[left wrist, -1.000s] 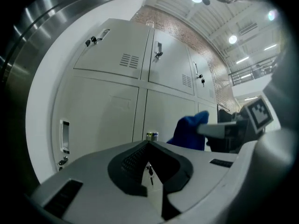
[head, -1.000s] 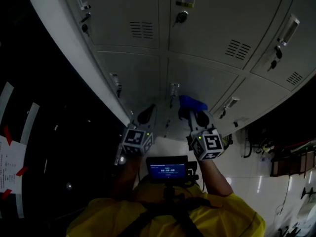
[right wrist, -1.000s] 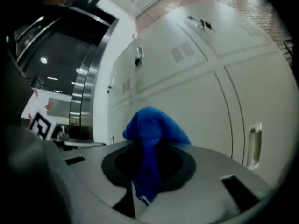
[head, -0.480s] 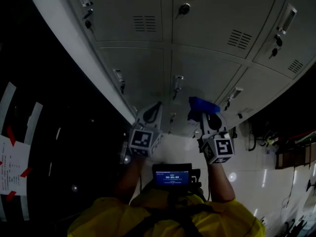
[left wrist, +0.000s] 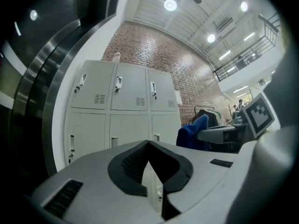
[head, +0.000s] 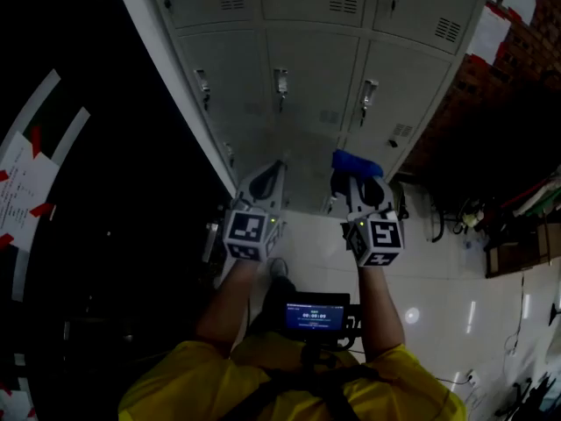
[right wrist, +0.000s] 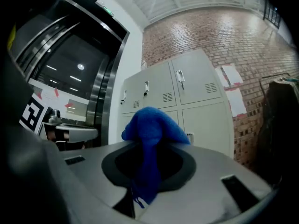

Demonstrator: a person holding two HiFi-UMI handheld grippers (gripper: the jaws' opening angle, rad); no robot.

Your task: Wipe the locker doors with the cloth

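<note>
Two tongs [head: 273,169] [head: 349,179] outstretched, right gripping cloth [head: 356,162].

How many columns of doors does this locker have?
3: the left column, the middle column and the right column, side by side. The lowest doors are partly hidden.

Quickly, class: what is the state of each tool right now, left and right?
Left tool: closed, holding nothing.
Right tool: closed on the blue cloth.
</note>
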